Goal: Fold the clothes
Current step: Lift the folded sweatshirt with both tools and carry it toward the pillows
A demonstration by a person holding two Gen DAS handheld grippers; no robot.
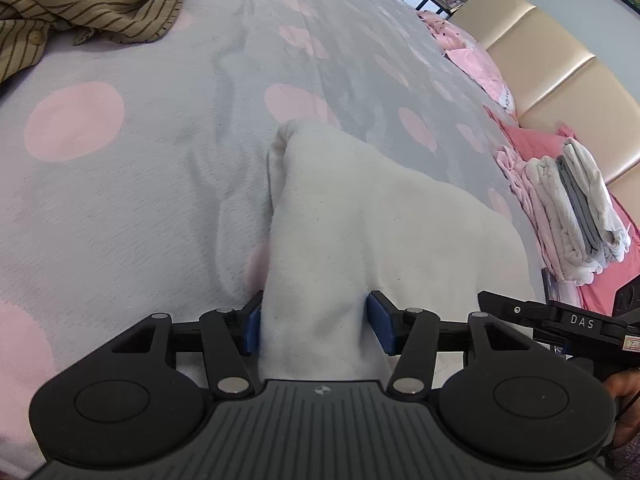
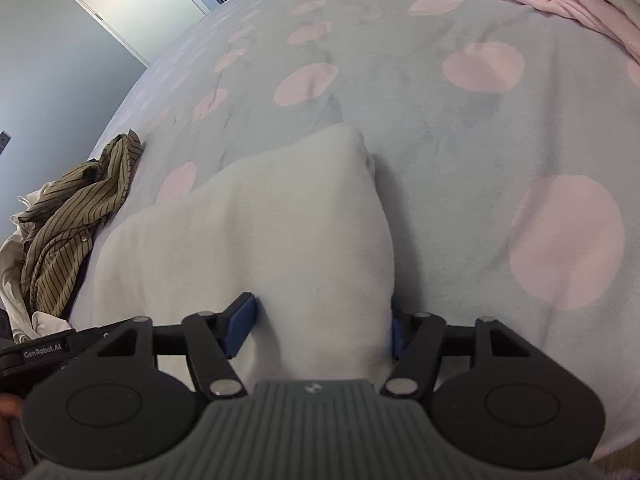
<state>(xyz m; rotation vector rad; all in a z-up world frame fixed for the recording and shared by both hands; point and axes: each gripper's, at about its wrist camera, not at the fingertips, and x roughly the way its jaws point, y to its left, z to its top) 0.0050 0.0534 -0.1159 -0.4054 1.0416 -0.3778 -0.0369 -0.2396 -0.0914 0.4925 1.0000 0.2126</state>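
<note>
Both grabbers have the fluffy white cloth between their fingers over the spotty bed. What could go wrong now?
1. The white cloth is thick and bunched between the left gripper and right gripper, so the fold may come out lumpy.
2. It could slip from either grip and land crooked on the spotted blanket.
3. The right gripper's jaws have just been closing with the cloth between them; its grip may be uneven.

A soft, matt white fleece garment (image 1: 340, 216) lies on a nubbly grey bedspread (image 1: 160, 184) with pale pink dots, its weave finely ribbed. Each tool (image 1: 314, 328) is matt black plastic with dull silver metal pivot pins and blue rubbery pads (image 1: 378, 320), over a ridged grey housing. A thin, creased olive striped shirt (image 1: 100, 4) contrasts with the headboard's (image 1: 560, 60) glossy beige padded panels.
</note>
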